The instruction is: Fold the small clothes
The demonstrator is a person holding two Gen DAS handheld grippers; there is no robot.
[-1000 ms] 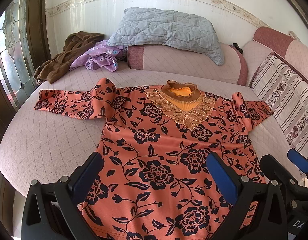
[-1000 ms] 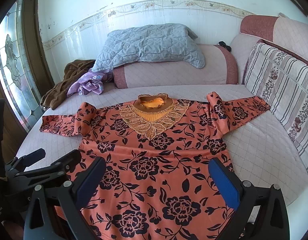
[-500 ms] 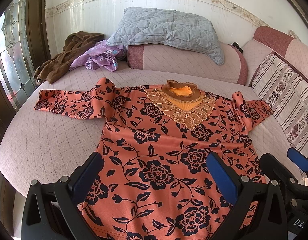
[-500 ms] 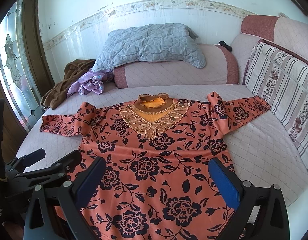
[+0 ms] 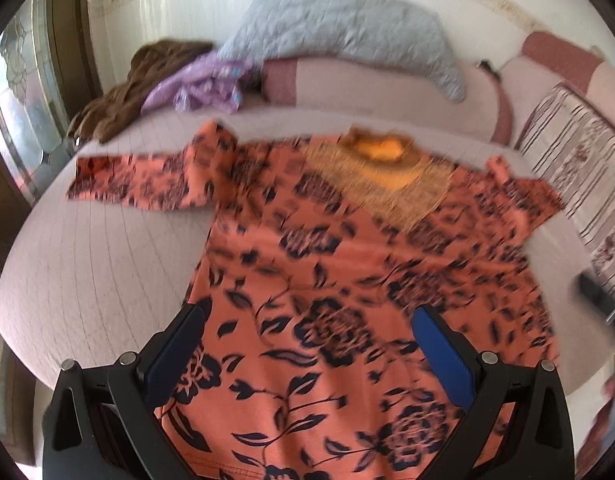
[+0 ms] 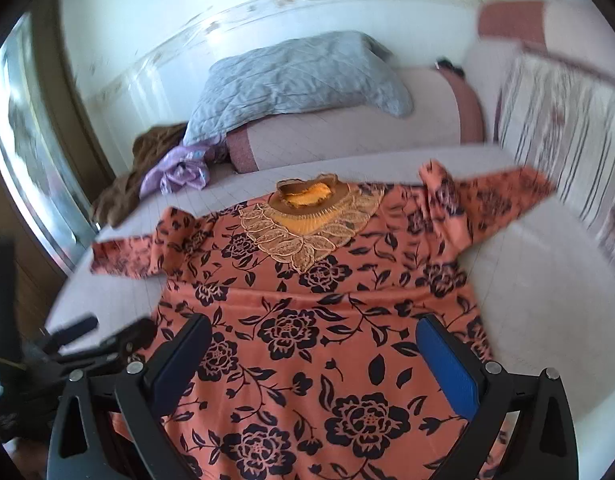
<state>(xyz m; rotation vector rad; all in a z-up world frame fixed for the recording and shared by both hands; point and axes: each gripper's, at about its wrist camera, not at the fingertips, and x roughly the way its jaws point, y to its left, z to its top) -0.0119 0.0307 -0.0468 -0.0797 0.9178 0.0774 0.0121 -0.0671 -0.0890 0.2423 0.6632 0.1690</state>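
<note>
The orange flowered top [image 6: 307,320] lay flat on the bed [image 6: 527,280], collar at 12 o'clock. Both tools, left [image 5: 307,356] and right [image 6: 315,364], were spread wide and held nothing. Folding had not begun. Next, each tool probably needed to pinch a sleeve.

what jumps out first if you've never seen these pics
An orange floral top lies spread flat across the pinkish quilted bed, sleeves out to both sides, lace-trimmed collar toward the wall. Behind it a grey quilted pillow leans on a bolster, with a brown and purple heap of clothes in the corner by the window. Both hand-held grippers hover open above the hem.
</note>
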